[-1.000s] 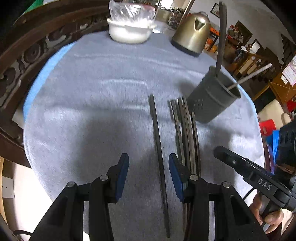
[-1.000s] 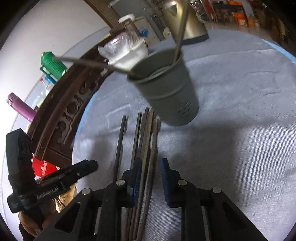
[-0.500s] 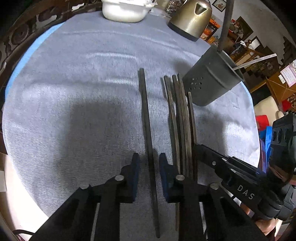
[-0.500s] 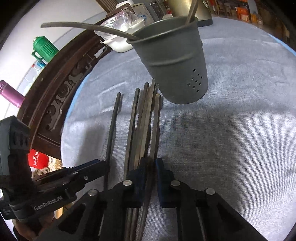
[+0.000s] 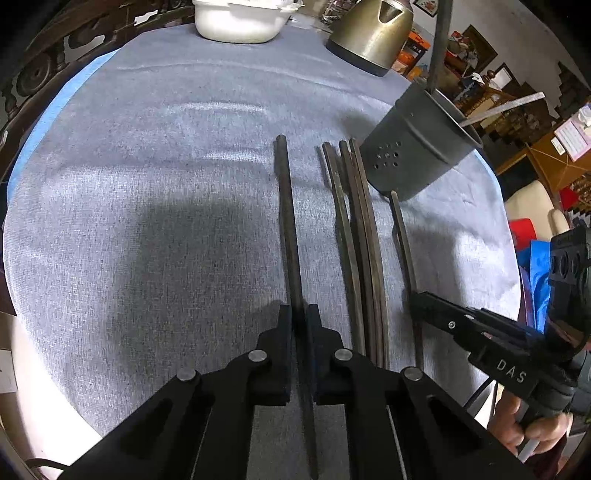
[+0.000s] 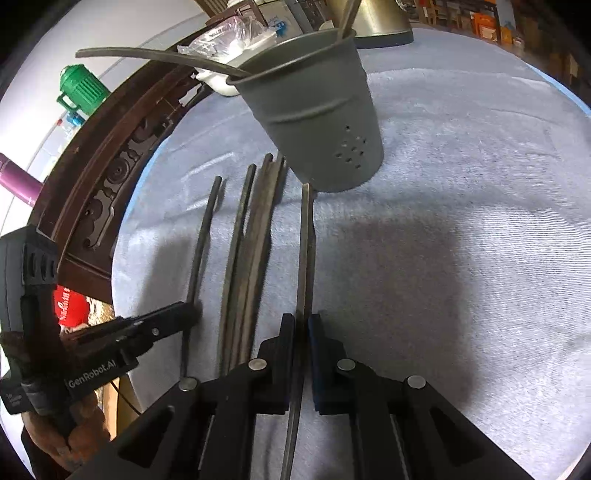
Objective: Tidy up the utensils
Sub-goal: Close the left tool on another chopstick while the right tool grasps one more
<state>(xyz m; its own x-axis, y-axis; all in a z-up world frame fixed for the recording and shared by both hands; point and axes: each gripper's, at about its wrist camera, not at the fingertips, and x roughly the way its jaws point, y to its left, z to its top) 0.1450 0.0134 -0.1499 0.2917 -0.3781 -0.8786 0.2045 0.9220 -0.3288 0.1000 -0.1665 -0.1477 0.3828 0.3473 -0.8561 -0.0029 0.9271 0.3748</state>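
While both grippers [image 5: 299, 317] [image 6: 303, 325] pinch one chopstick [image 5: 288, 221] [image 6: 304, 251] each, the holder [image 6: 314, 110] contains two.

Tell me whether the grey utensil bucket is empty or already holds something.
Not empty. The grey bucket stands upright on the cloth with at least two chopsticks leaning out over its rim; more chopsticks lie on the cloth beside it.

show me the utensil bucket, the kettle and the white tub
grey utensil bucket [image 6: 325, 122]: right wrist view, on its side wall above the drain holes
kettle [image 5: 373, 33]: left wrist view, on its brassy body
white tub [image 5: 240, 22]: left wrist view, on its front wall
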